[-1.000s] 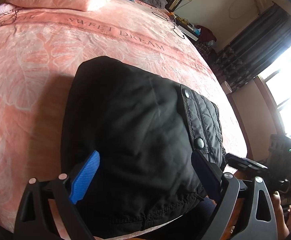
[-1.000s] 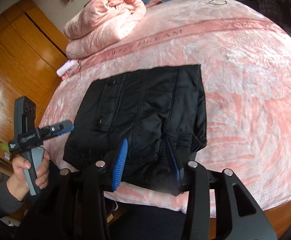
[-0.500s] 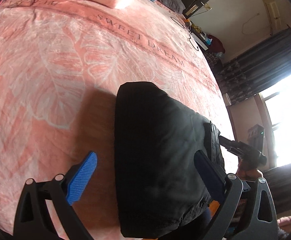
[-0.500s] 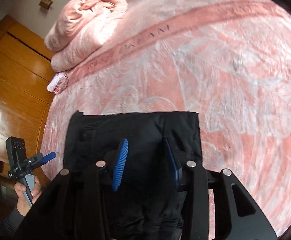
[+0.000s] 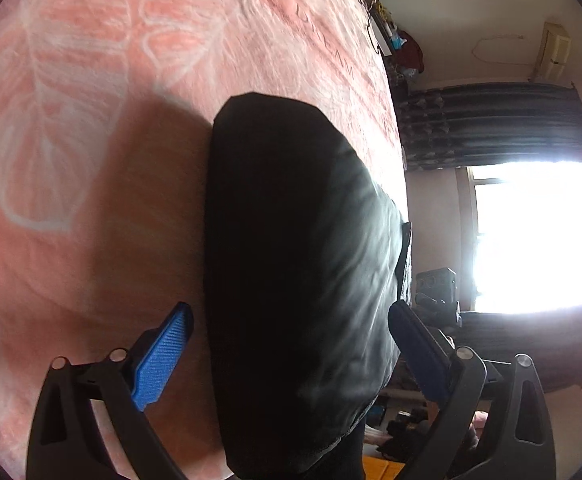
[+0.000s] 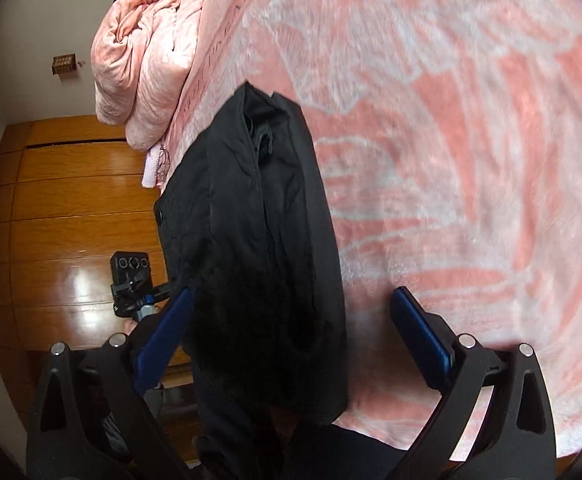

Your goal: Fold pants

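Right wrist view shows our right tongs [image 6: 291, 336], jaws just opened, and left tongs [image 5: 291, 344] gaping astride the folded pants [image 6: 259, 240], ready to regrip the near edge.

This is a bedroom in a home. A wide bed [image 6: 471, 160] fills most of both views, spread with a fuzzy pink blanket [image 5: 71, 140] patterned with pale leaf outlines and a band of printed lettering. In the right wrist view a rolled pink quilt [image 6: 147, 68] lies at the bed's edge toward 10 o'clock, and glossy wooden wardrobe doors [image 6: 71, 208] stand at 9 o'clock below a cream wall. In the left wrist view a bright window [image 5: 531, 236] glares at 3 o'clock, with dark patterned curtains [image 5: 487, 124] above it toward 2 o'clock, and a cluttered bedside shelf [image 5: 395, 36] at 1 o'clock.
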A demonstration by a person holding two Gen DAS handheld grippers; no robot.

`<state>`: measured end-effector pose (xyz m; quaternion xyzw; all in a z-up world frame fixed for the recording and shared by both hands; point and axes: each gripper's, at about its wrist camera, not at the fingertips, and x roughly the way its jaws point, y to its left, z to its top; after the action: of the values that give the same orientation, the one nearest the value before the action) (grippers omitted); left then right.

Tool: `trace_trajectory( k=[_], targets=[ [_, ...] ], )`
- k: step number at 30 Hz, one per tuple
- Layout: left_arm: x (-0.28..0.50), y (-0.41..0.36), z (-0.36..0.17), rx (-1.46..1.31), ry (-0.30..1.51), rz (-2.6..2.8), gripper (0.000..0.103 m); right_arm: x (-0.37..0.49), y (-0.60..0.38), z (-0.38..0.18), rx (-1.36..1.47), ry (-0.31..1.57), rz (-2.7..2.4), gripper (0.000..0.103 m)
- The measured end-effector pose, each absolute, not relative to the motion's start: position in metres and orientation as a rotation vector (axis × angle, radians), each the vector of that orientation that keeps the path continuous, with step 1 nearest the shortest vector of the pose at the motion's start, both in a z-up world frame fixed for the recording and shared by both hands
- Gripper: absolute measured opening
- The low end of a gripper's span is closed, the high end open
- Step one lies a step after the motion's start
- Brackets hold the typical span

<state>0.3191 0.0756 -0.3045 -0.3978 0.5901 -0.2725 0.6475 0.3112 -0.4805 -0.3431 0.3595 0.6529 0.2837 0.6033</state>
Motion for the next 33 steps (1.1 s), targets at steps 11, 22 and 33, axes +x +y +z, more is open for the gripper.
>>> trace_trajectory(
  k=[11,22,33],
  targets=[
    [0.325,0.037,-0.343,-0.947,1.431,-0.704,0.098,0.318,-0.449,-0.350,0.826,1.527,0.757,0.101],
    [0.323,0.034,-0.333,-0.909,1.376,-0.678,0.048,0.316,-0.423,-0.332,0.747,1.466,0.811,0.047],
    [0.343,0.060,-0.268,-0.793,1.270,-0.640,0.040,0.341,-0.386,-0.257,0.619,1.372,0.884,0.038]
  ],
)
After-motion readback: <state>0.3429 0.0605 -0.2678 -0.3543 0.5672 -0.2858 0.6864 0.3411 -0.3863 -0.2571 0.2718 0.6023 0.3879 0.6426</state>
